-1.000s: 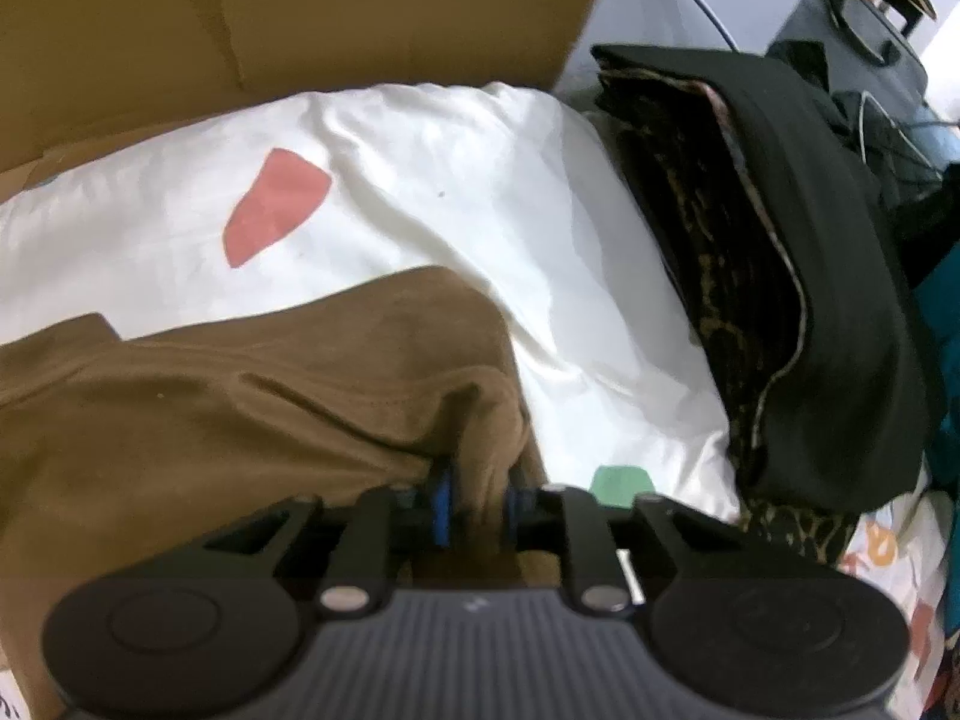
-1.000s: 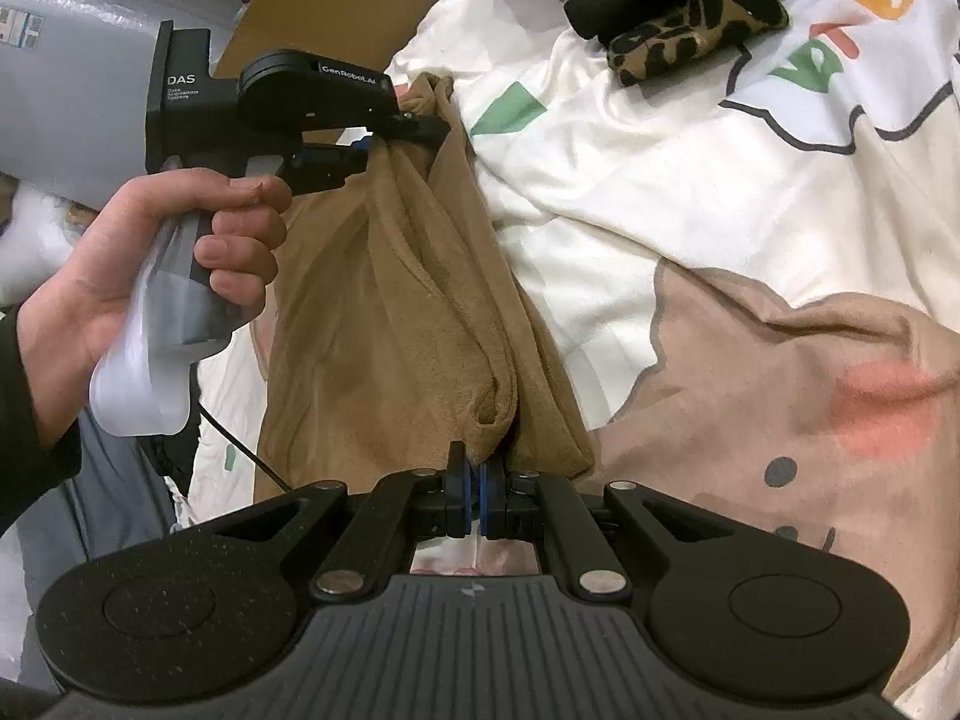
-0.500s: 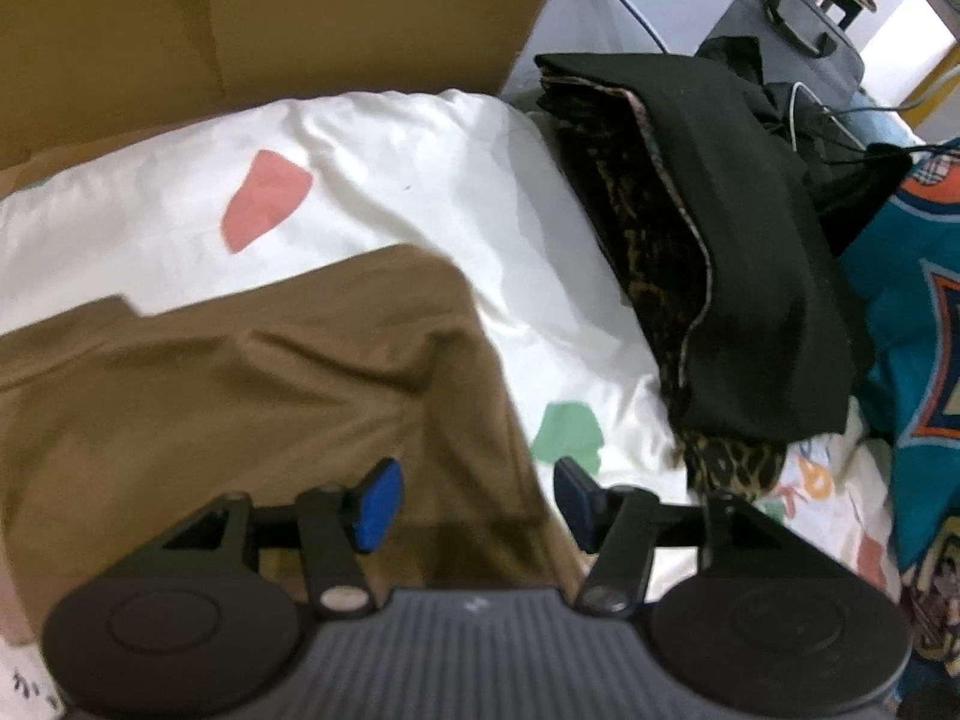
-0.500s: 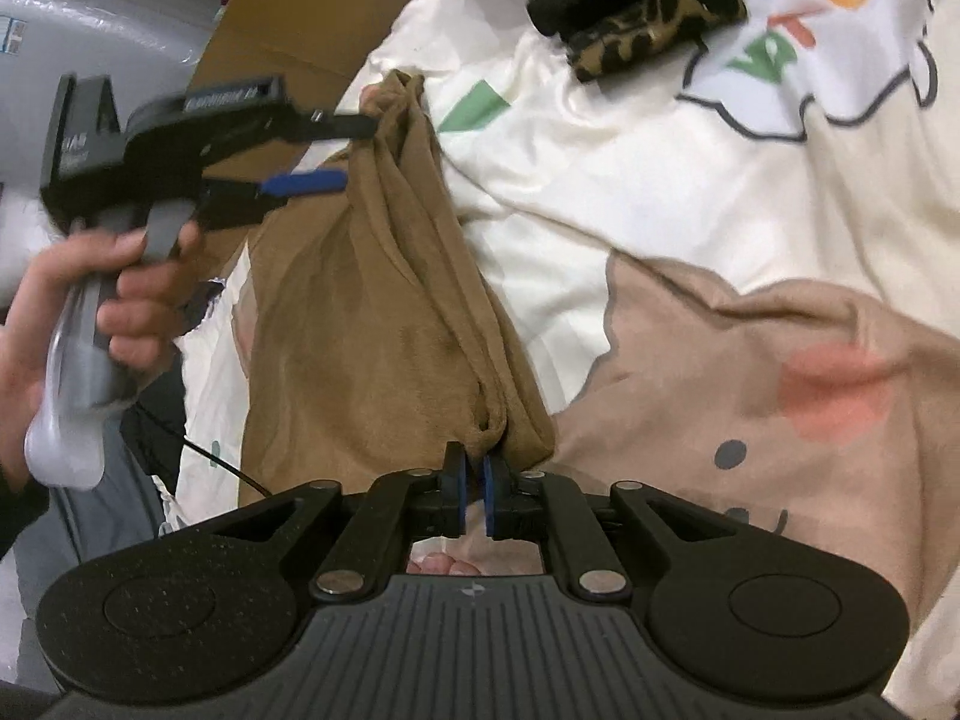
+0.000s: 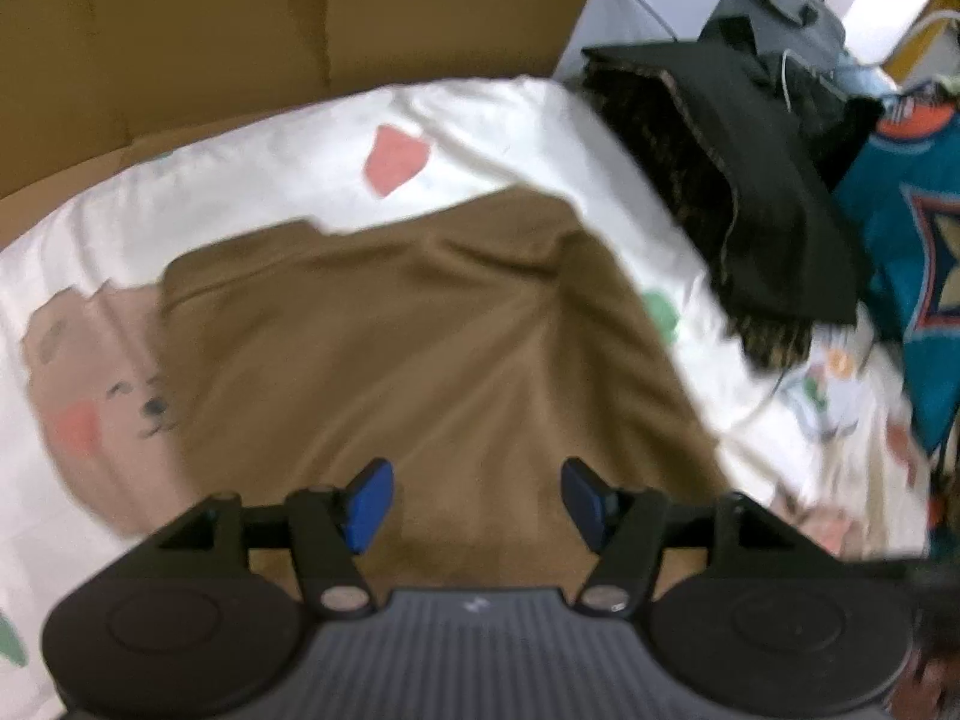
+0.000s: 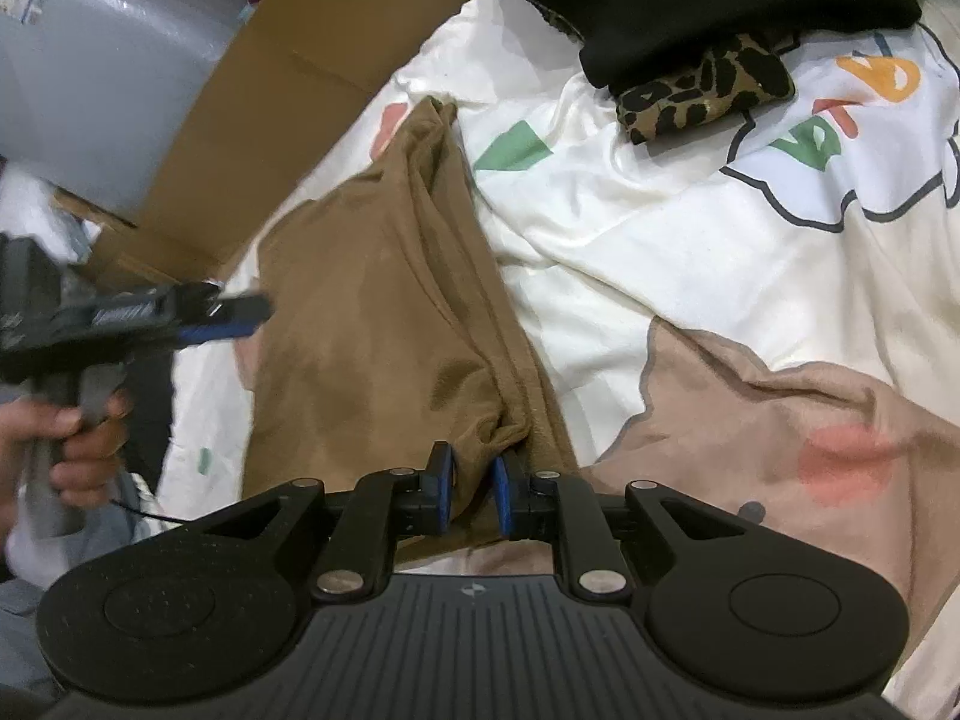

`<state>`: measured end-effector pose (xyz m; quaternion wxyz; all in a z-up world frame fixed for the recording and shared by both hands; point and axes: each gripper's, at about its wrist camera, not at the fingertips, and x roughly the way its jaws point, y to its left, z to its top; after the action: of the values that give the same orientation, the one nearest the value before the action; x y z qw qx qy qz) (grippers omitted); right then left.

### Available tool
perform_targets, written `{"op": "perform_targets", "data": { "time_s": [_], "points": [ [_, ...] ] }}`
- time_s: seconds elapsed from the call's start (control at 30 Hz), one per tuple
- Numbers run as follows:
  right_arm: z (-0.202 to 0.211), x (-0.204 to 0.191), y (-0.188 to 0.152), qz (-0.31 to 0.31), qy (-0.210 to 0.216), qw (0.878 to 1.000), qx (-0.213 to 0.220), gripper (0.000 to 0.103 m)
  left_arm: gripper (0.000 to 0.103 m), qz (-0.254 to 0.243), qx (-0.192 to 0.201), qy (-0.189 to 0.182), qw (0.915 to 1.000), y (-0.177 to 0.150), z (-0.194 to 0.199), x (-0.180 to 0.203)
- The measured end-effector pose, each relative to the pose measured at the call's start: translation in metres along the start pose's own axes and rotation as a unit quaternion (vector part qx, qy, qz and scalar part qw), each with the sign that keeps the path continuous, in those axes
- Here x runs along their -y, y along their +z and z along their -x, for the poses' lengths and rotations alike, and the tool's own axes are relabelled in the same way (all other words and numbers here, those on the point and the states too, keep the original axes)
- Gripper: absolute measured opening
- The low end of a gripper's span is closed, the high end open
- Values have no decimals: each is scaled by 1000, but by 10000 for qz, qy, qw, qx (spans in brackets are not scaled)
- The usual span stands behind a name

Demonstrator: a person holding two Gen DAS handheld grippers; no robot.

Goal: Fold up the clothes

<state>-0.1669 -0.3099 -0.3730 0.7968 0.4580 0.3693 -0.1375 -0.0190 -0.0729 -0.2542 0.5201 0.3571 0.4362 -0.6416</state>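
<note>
**Brown garment on the bed, both claws parted**

A folded brown knit garment [image 5: 432, 348] lies on a white bedsheet printed with a beige bear and coloured shapes [image 5: 252, 180]. In the left wrist view it fills the middle of the frame, one corner reaching toward the upper right, near a green patch on the sheet. In the right wrist view it runs from the upper middle down to the lower middle, a long ridge of bunched fabric along its right side.

The left claw [image 5: 477, 501] stands released at the bottom of its frame, its blue pads well apart above the cloth with nothing between them; its jaws have just been opening. In the right wrist view it shows blurred at the left edge, gripped by a person's hand [image 6: 78, 438], beside the garment's left border.

The right claw [image 6: 474, 489] sits at the lower middle of its frame. Its jaws have just been opening, and a small gap now shows between the blue pads. A pinch of the brown fabric lies in that gap; the pads no longer look pressed on it.

A black cloth over a leopard-print fabric [image 6: 708, 84] lies at the upper right of the right wrist view, apart from the brown garment. A brown cardboard sheet [image 5: 288, 30] stands behind the bed across the top of the left wrist view, and a teal patterned textile [image 5: 918, 276] lies at the right edge.
</note>
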Motion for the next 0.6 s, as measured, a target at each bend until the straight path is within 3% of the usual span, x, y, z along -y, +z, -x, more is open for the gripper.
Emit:
{"op": "perform_targets", "data": {
  "time_s": [0.17, 0.6],
  "points": [
    [0, -2, -3, 192, -210, 9996, -59, 4, 65, 108, -199, 139, 9996, -25, 10, -26],
    [-5, -4, 0, 261, -515, 9981, -222, 2, 64, -69, -850, -161, 9962, -107, 26, -45]
  ]
}}
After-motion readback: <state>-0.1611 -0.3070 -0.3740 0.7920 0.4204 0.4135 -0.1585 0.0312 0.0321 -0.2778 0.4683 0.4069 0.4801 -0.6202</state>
